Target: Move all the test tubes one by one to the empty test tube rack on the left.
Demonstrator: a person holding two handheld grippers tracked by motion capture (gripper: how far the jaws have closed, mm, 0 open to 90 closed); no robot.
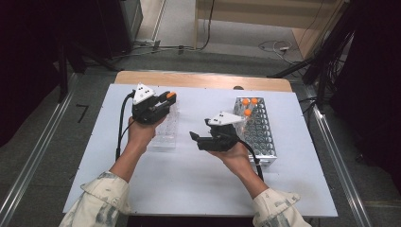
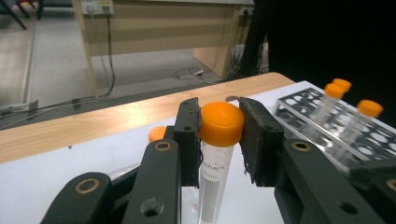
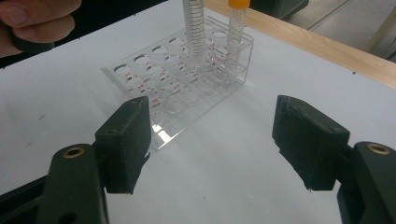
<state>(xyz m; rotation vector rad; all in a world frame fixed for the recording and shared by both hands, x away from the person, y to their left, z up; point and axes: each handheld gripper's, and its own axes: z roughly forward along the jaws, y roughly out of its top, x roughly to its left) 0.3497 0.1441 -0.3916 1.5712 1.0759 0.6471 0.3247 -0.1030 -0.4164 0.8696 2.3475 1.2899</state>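
Note:
My left gripper (image 1: 169, 99) is shut on the orange cap of a clear tube (image 2: 221, 123), which hangs upright over the small clear rack (image 1: 165, 135). In the right gripper view that tube (image 3: 195, 28) has its lower end at the rack's (image 3: 140, 84) back row, beside a second orange-capped tube (image 3: 237, 28) standing in the rack. My right gripper (image 1: 199, 130) is held over the table's middle, pointing left toward the clear rack. Its jaws stand open with nothing between them (image 3: 217, 121).
A larger rack (image 1: 262, 137) with many holes lies at the right and holds three orange-capped tubes (image 1: 248, 106) at its far end. The white board (image 1: 189, 179) lies on a wooden table (image 1: 203, 80). Cables lie on the floor beyond the table.

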